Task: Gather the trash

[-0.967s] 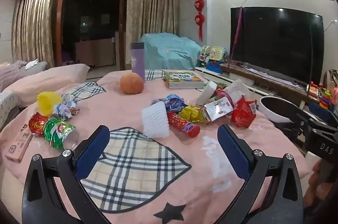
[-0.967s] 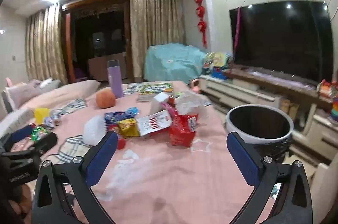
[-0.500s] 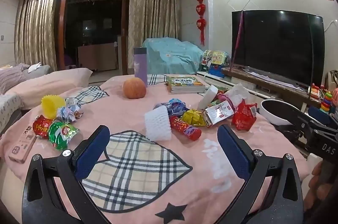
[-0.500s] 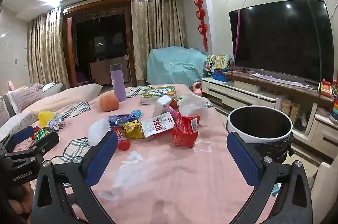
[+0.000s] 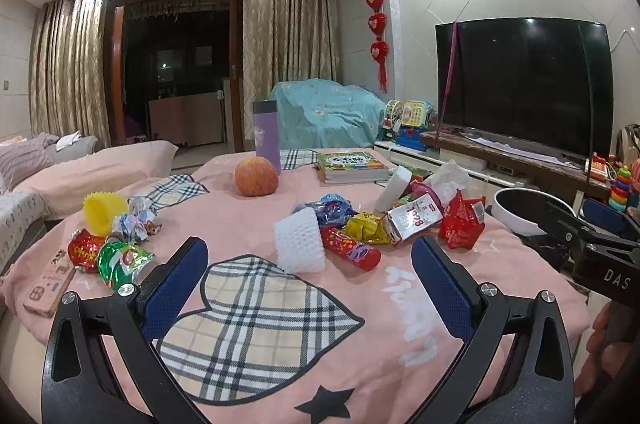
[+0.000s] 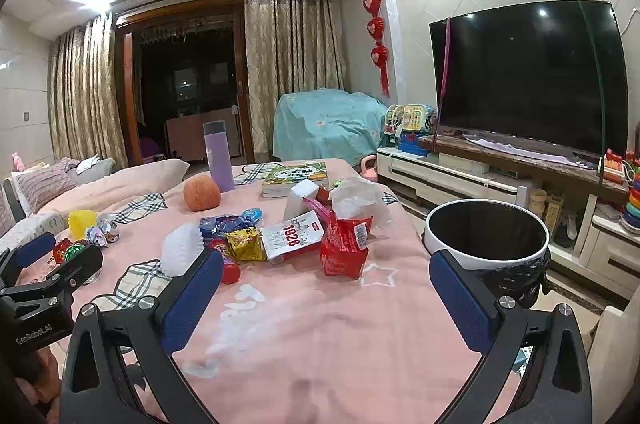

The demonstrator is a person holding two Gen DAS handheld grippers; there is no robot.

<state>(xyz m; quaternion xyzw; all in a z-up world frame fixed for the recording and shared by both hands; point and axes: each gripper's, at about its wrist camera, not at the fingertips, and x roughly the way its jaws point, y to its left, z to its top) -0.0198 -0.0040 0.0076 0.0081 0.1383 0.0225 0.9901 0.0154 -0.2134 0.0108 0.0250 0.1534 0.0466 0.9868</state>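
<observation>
We have both grippers over the near edge of the counter [image 5: 400,364], which is covered in a pink cloth, nothing held. Left gripper [image 5: 310,282]: jaws wide apart, empty, above the plaid patch [image 5: 256,324]. Right gripper [image 6: 326,294]: jaws wide apart, empty, above bare pink cloth near the bin [image 6: 486,238]. The bin is white-rimmed with a dark liner and sits just off the counter's right edge. We take the apple [image 5: 256,178] as landmark. The main trash pile is in front of the apple and to its right: white foam net [image 5: 299,244] nearest us, red tube [image 5: 351,248] touching it on the right, then blue wrapper [image 5: 330,208], yellow wrapper [image 5: 366,228], the "1928" carton [image 5: 414,220], red bag [image 5: 462,220], and crumpled white tissue [image 5: 450,178] behind the bag. A white box [image 5: 394,188] leans upright between the apple and the tissue. A second cluster is well left of the apple: yellow cup [image 5: 105,212], crumpled foil [image 5: 136,222], red wrapper [image 5: 84,250], green wrapper [image 5: 120,262], all close together. A pink remote [image 5: 50,284] lies at the counter's left edge, beside the green wrapper. Behind the apple is a purple bottle [image 5: 266,136], upright, just beside it. Books [image 5: 352,166] are stacked right of the bottle. None of the trash is touching either gripper.
</observation>
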